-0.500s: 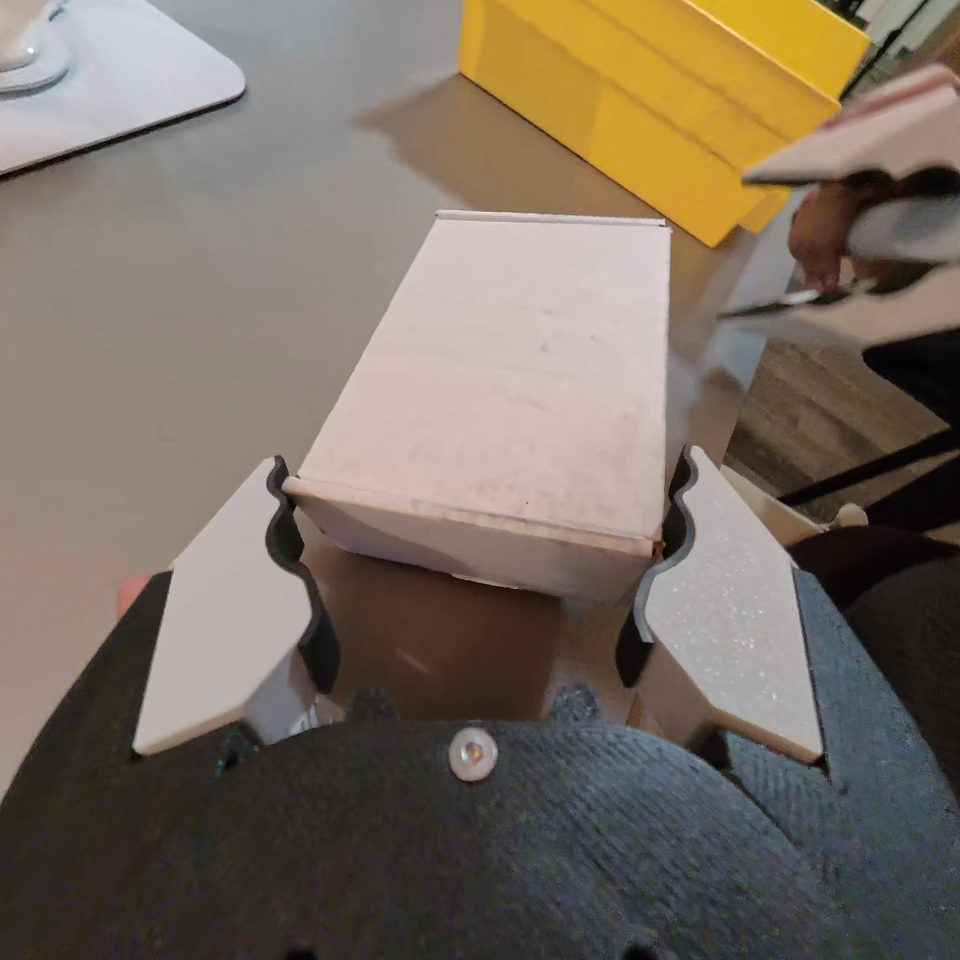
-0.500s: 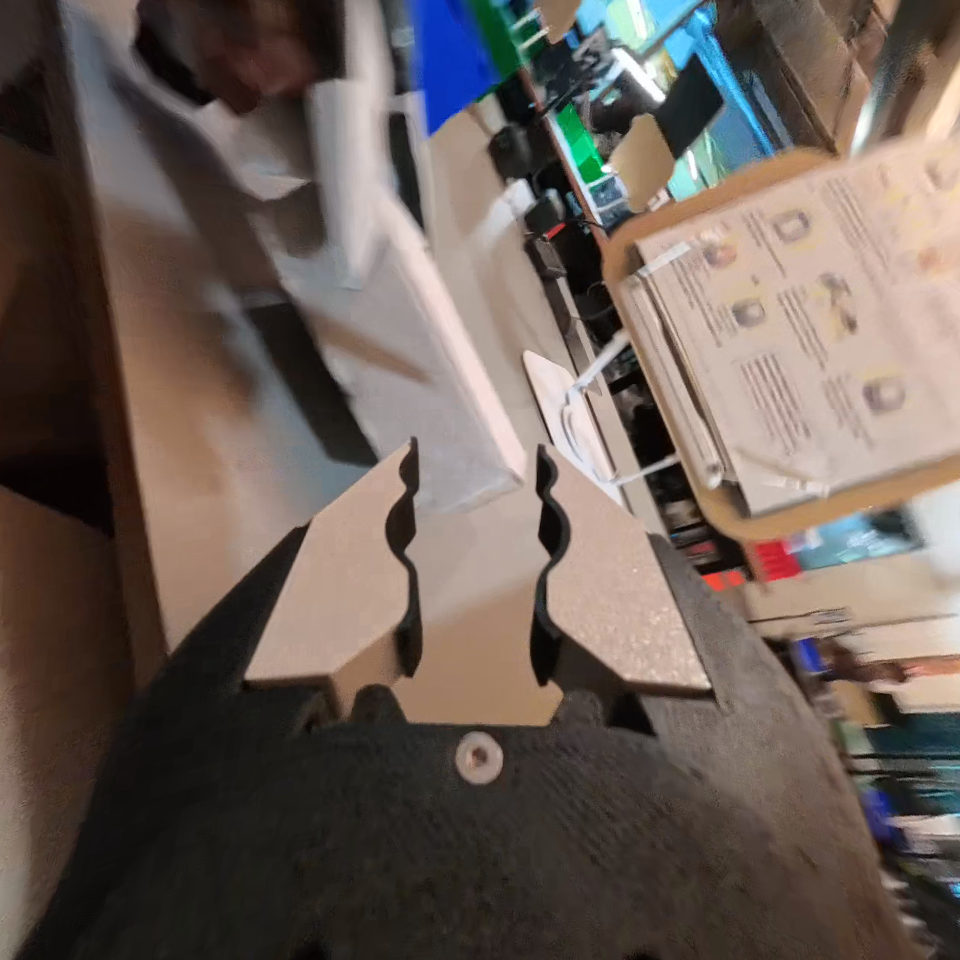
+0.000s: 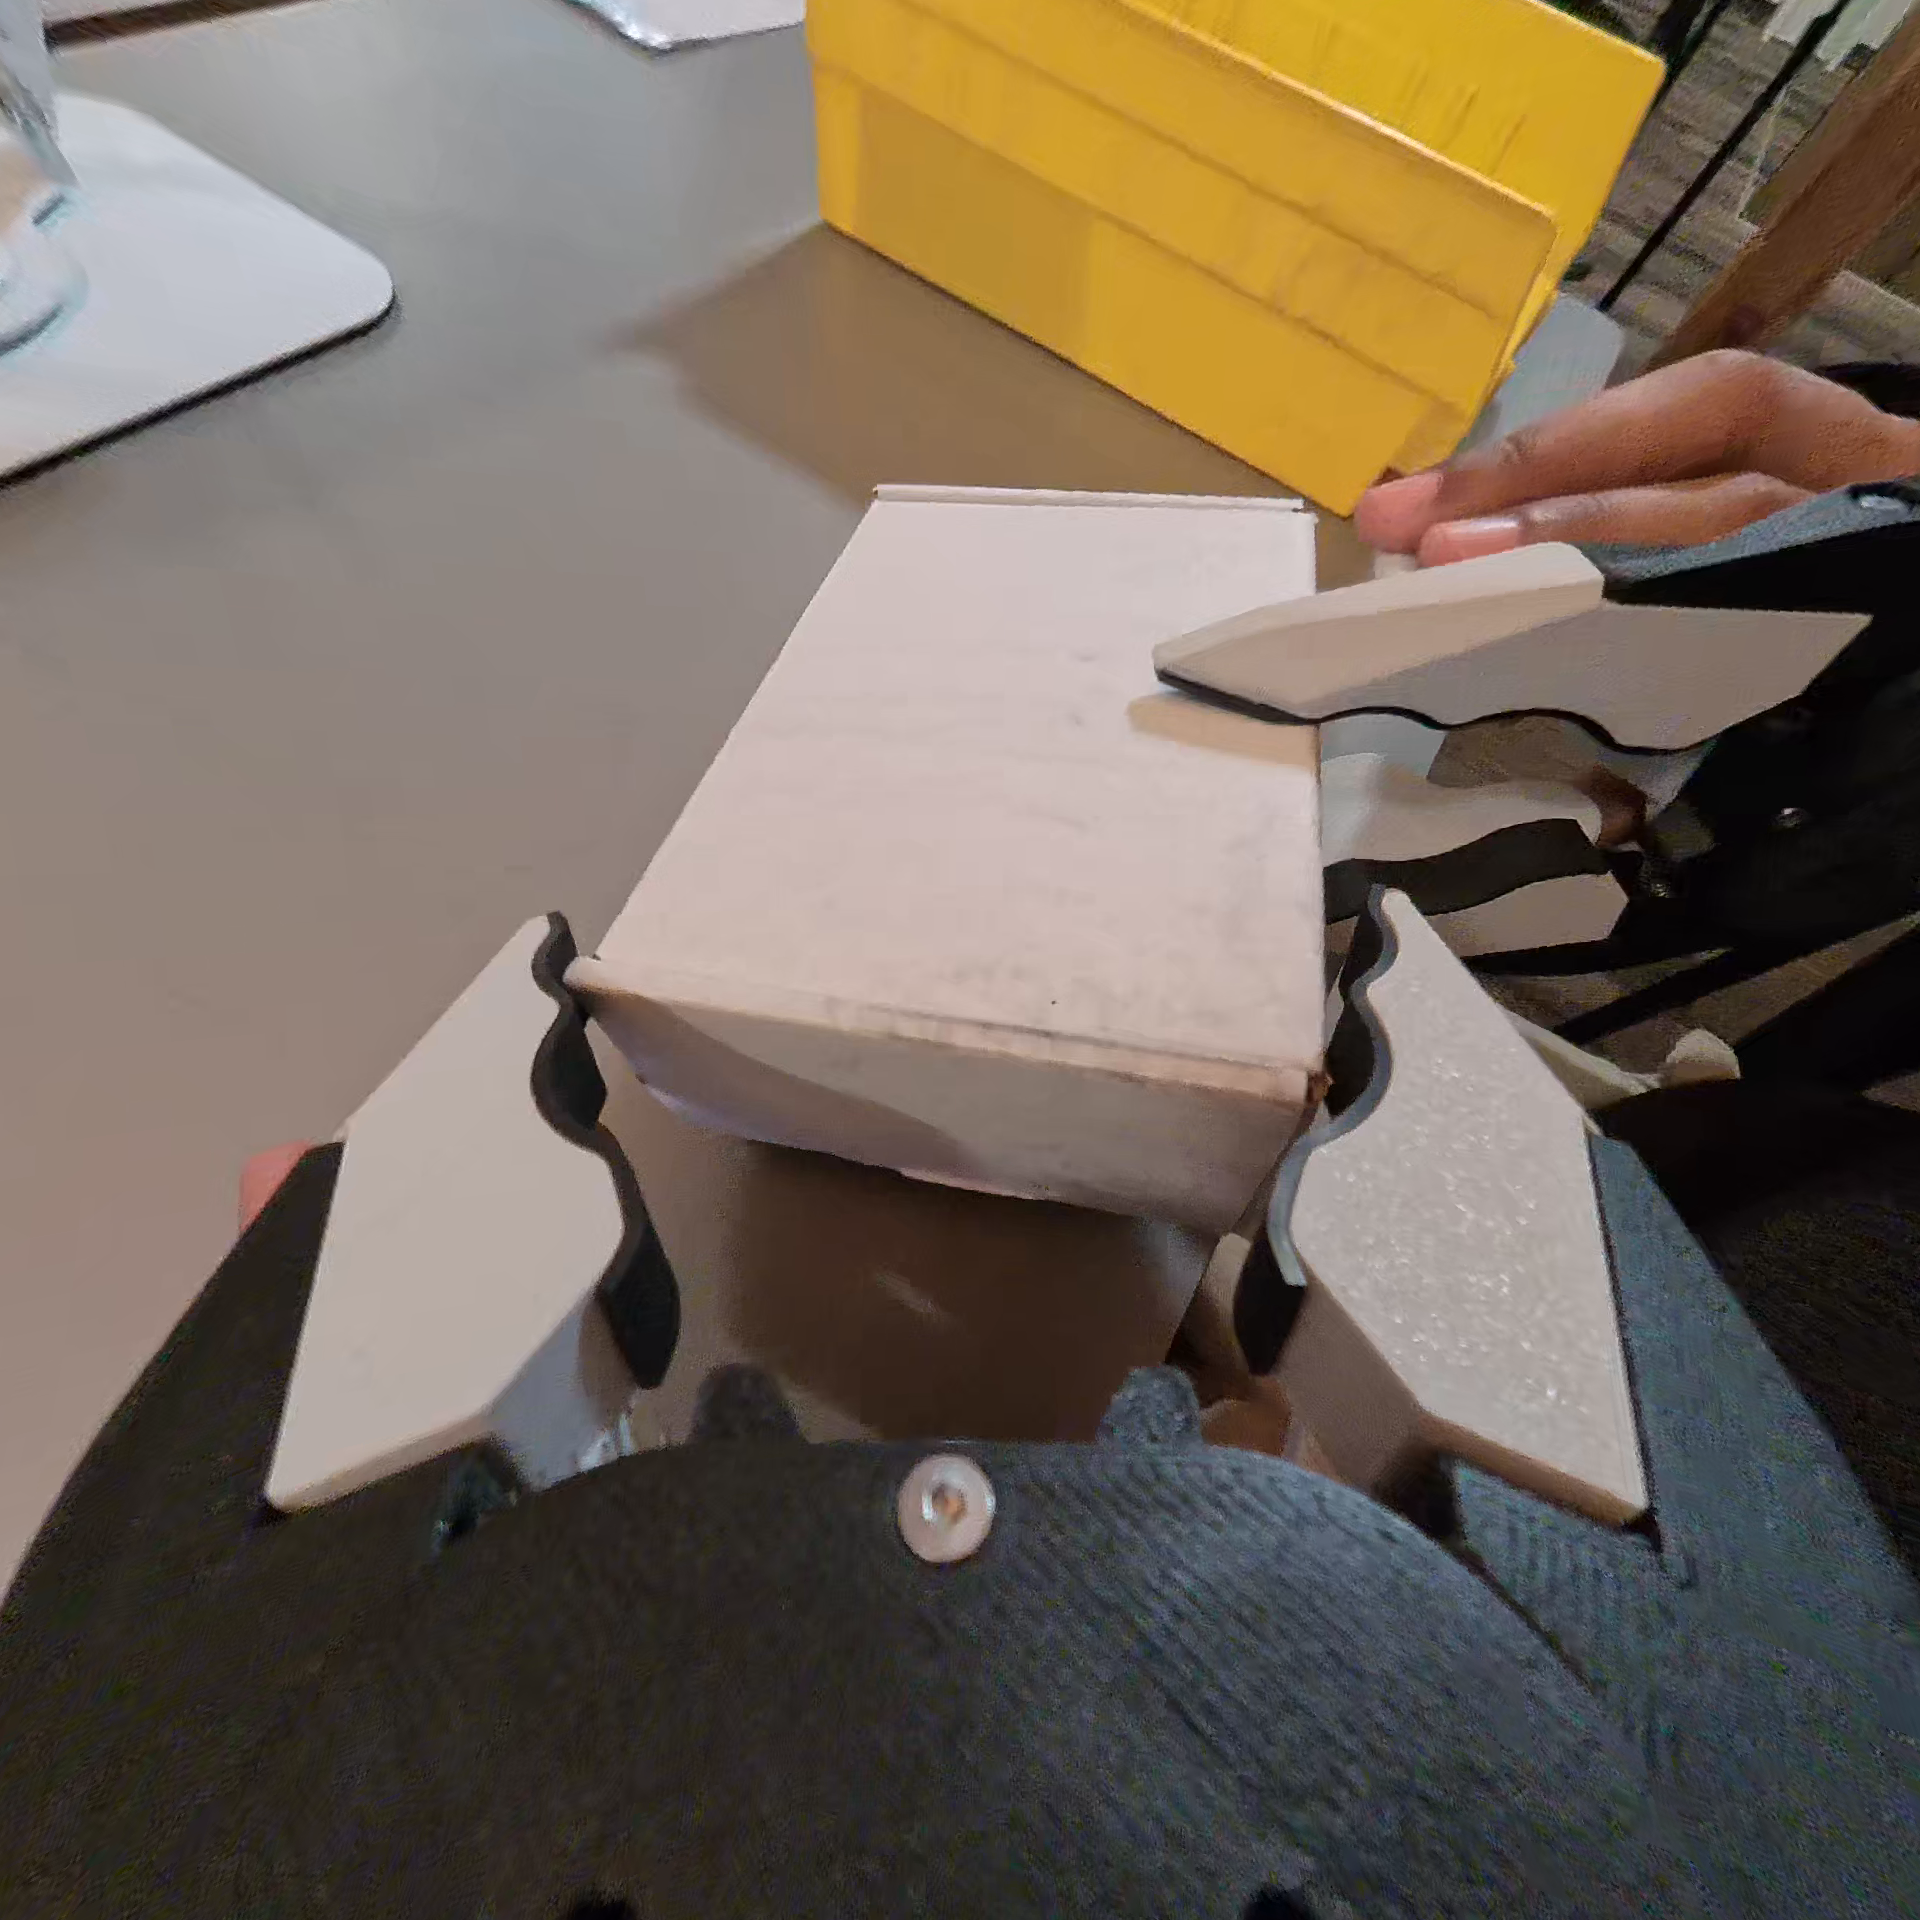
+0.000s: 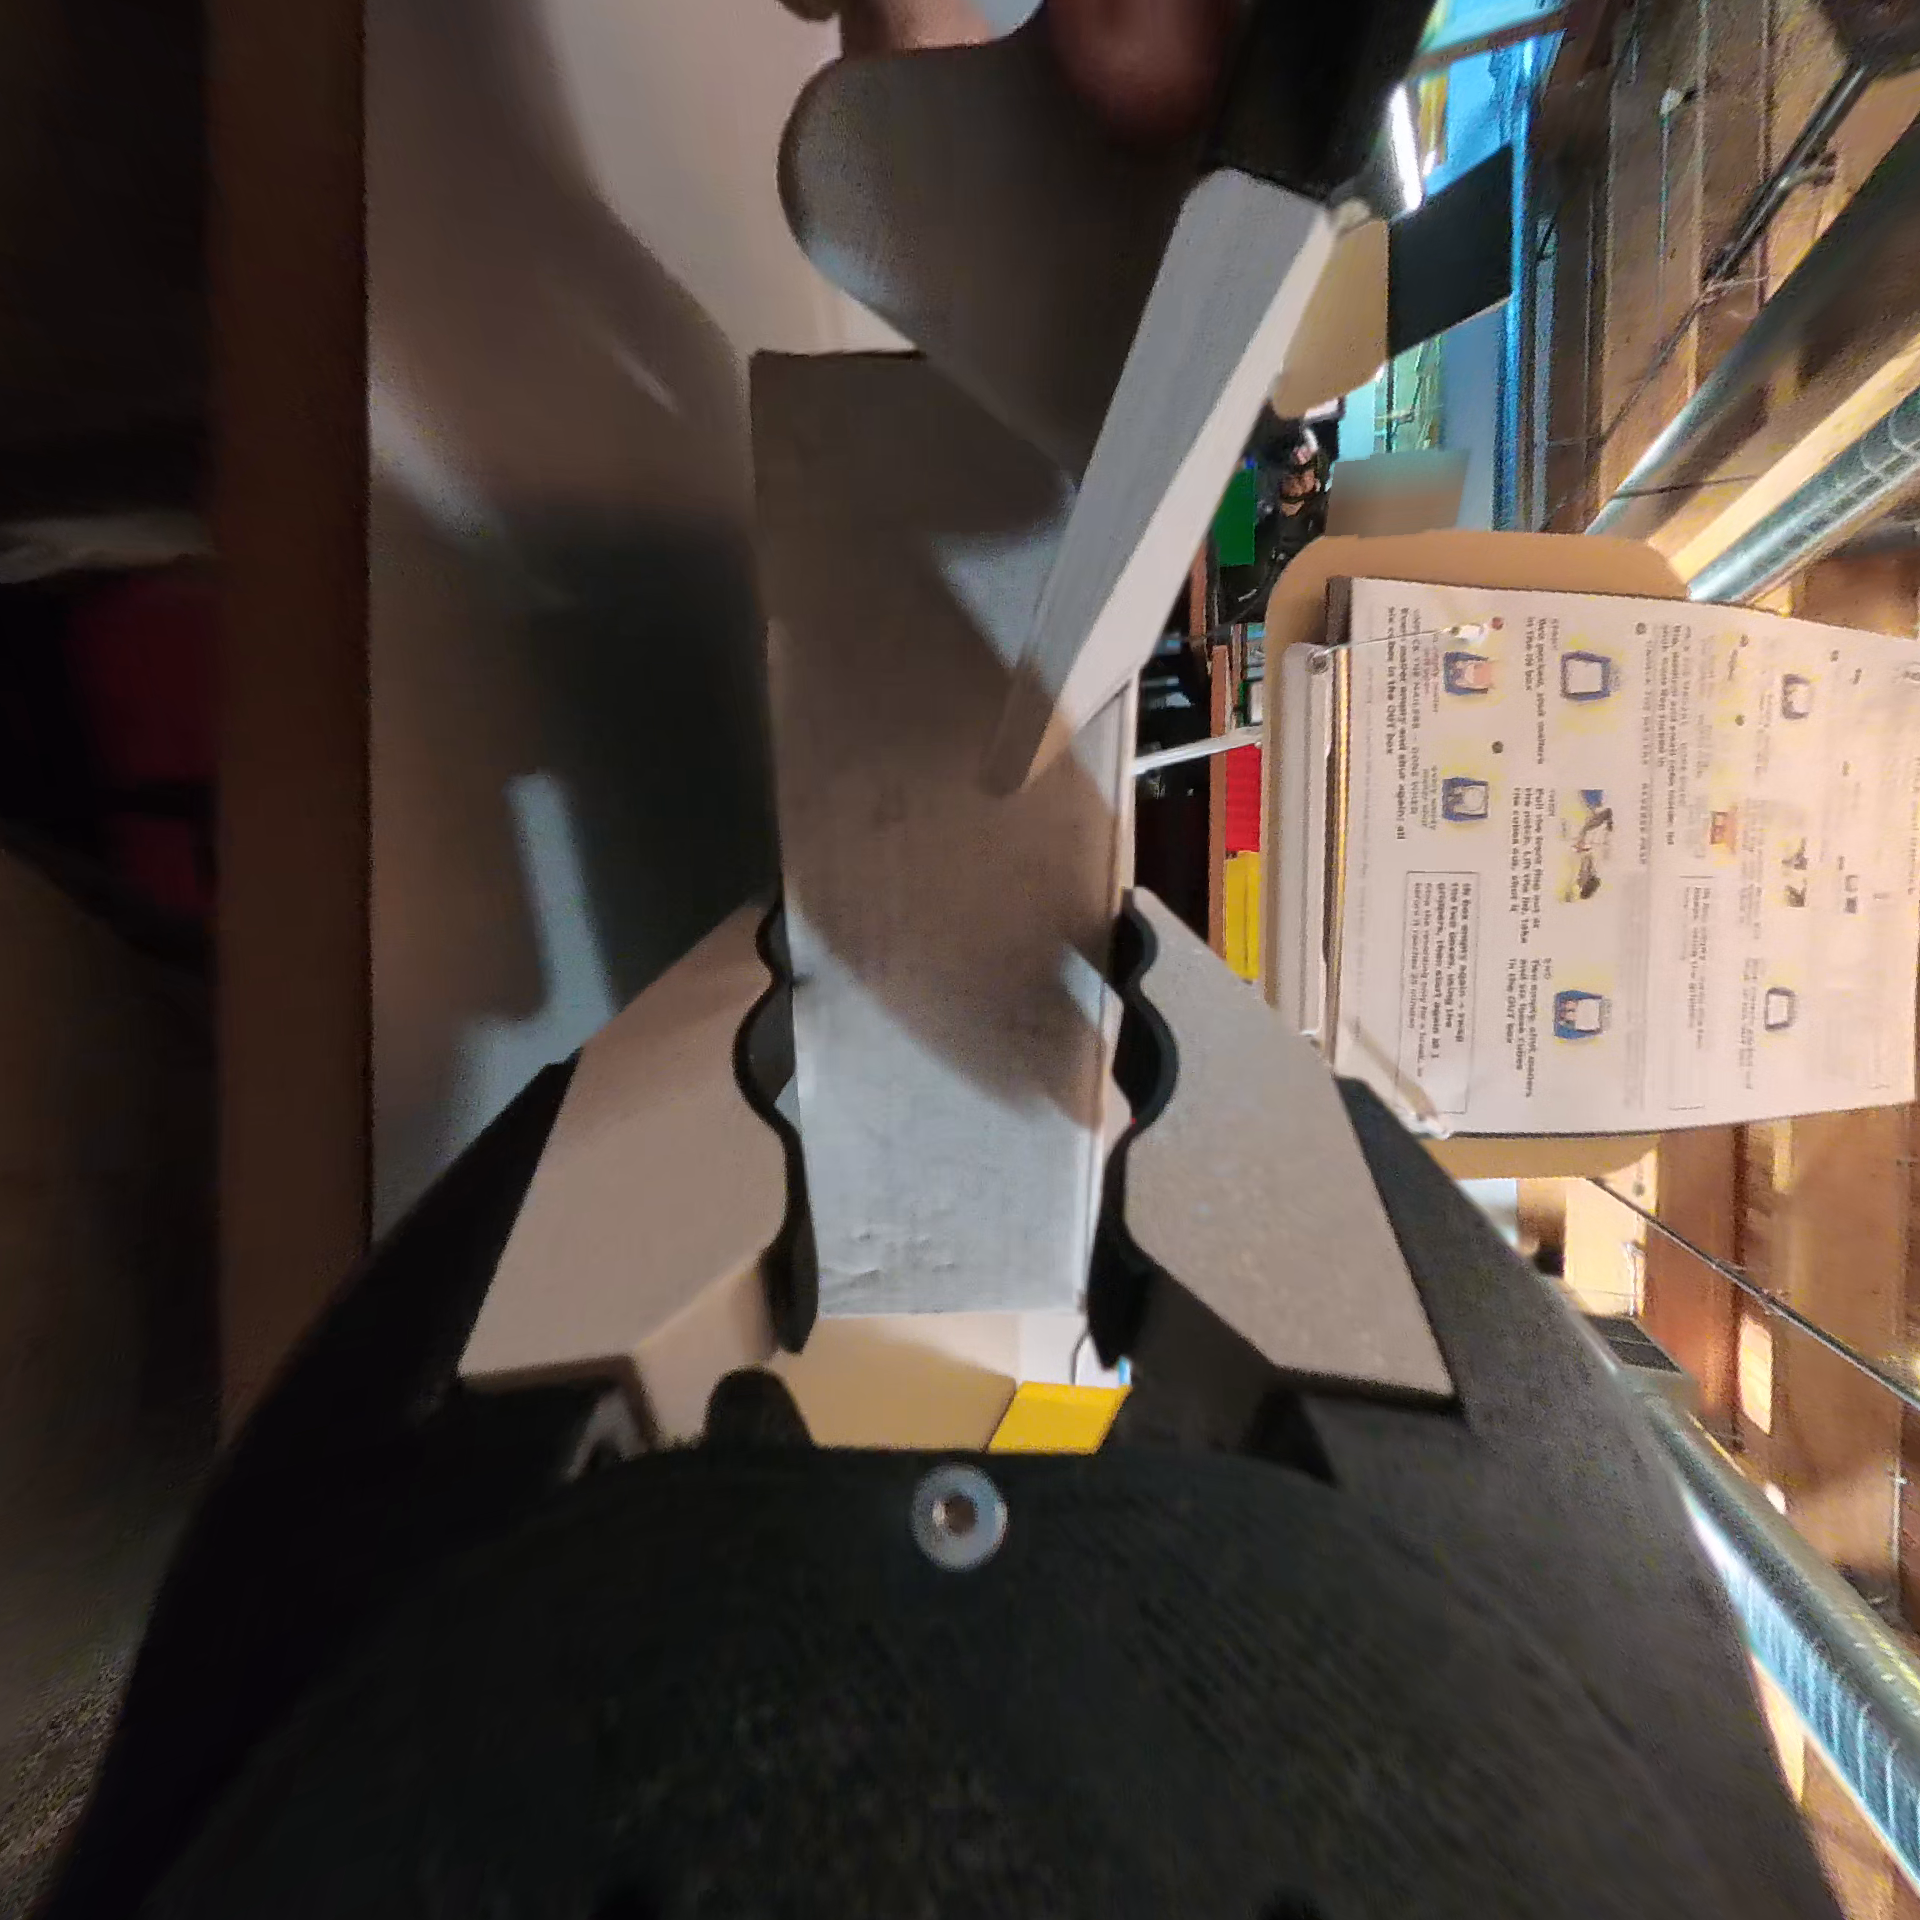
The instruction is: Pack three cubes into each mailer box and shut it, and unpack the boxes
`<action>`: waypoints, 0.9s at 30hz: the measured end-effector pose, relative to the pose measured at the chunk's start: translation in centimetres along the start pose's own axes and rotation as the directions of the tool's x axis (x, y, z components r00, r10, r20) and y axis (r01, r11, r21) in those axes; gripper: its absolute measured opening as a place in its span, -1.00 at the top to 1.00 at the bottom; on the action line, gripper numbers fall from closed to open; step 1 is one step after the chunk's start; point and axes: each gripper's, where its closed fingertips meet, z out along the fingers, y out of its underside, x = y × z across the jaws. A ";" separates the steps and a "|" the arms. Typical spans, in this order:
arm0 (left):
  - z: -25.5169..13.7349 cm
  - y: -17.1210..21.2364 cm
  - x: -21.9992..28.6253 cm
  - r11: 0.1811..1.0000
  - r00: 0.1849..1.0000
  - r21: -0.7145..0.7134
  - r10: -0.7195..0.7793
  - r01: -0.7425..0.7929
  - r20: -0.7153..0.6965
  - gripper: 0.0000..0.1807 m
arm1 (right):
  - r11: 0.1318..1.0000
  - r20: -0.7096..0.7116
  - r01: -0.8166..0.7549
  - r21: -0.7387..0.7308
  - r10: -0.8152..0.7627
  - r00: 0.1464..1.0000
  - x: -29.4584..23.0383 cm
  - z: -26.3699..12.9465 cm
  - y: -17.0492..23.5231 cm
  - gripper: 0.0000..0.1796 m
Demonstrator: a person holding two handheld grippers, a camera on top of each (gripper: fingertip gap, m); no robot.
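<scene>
A shut white mailer box (image 3: 987, 790) lies lengthwise on the grey-brown table (image 3: 416, 623), its right side at the table edge. My left gripper (image 3: 966, 914) is shut on the box's near end, one finger on each side wall. My right gripper (image 3: 1247, 774) comes in from the right, turned on its side, and is open around the box's right side: one finger just over the lid, one under the base. In the right wrist view, the box wall (image 4: 935, 1039) fills the gap of the right gripper (image 4: 956, 920). No cubes show.
A yellow bin (image 3: 1143, 208) stands behind the box at the table's far side. A white flat stand base (image 3: 187, 312) lies at the far left. A person's hand (image 3: 1610, 457) holds the right gripper. A clipboard with a printed sheet (image 4: 1558, 852) stands beyond the table. My hands' fingertips stand some 5 cm from each other.
My right gripper has swung in from the right, opened a little wider, and now straddles the box's right side. My left gripper still holds the box's near end.
</scene>
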 end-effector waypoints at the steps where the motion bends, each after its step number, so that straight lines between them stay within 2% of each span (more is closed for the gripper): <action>1: -0.1 0.0 0.1 1.000 1.000 0.002 0.004 -0.004 -0.021 -0.55 | 1.000 0.003 0.001 0.008 -0.001 1.000 0.1 -0.2 -0.1 0.33; 3: -0.8 -0.5 0.4 1.000 0.998 0.030 -0.007 0.009 -0.069 -0.52 | 1.000 0.004 -0.027 -0.003 0.027 1.000 0.7 -0.4 0.1 0.33; 4: -1.5 -1.1 0.1 0.997 0.998 0.071 -0.016 0.021 -0.068 -0.43 | 1.000 -0.014 -0.031 -0.002 0.031 0.999 1.1 -0.6 0.3 0.33; 5: -2.2 -1.7 -0.3 0.994 0.998 0.109 -0.021 0.028 -0.060 -0.43 | 1.000 -0.044 -0.018 -0.007 0.018 0.999 1.9 -0.9 0.8 0.33; 8: -4.2 -2.3 -2.0 0.986 0.999 0.158 -0.038 0.043 -0.033 -0.37 | 0.999 -0.169 0.002 -0.043 -0.010 0.986 5.3 -2.3 2.5 0.33; 12: -4.7 -1.8 -4.0 0.985 0.997 0.157 -0.071 0.069 0.008 -0.30 | 0.994 -0.335 0.012 -0.108 -0.048 0.941 11.3 -5.3 5.0 0.33; 15: -4.1 -1.2 -3.4 0.988 0.997 0.129 -0.079 0.081 -0.022 -0.28 | 0.963 -0.398 0.038 -0.266 -0.145 0.906 15.2 -7.6 10.1 0.33; 18: -3.3 0.1 -3.1 0.998 1.000 0.060 -0.006 0.005 0.009 -0.28 | 0.926 -0.434 -0.043 -0.376 -0.135 0.891 17.5 -9.6 17.0 0.33; 20: -2.9 0.7 -2.9 0.998 0.997 0.022 0.064 -0.065 0.039 -0.25 | 0.900 -0.424 -0.090 -0.427 -0.111 0.899 17.4 -10.4 21.8 0.34; 23: -2.6 0.9 -2.2 0.990 0.989 0.007 0.143 -0.143 0.046 -0.17 | 0.859 -0.355 -0.063 -0.508 -0.142 0.924 15.8 -10.7 27.9 0.34; 27: -2.0 1.5 -1.1 0.993 0.994 -0.020 0.112 -0.112 -0.016 -0.12 | 0.851 -0.195 0.054 -0.522 -0.181 0.964 12.6 -9.0 31.9 0.34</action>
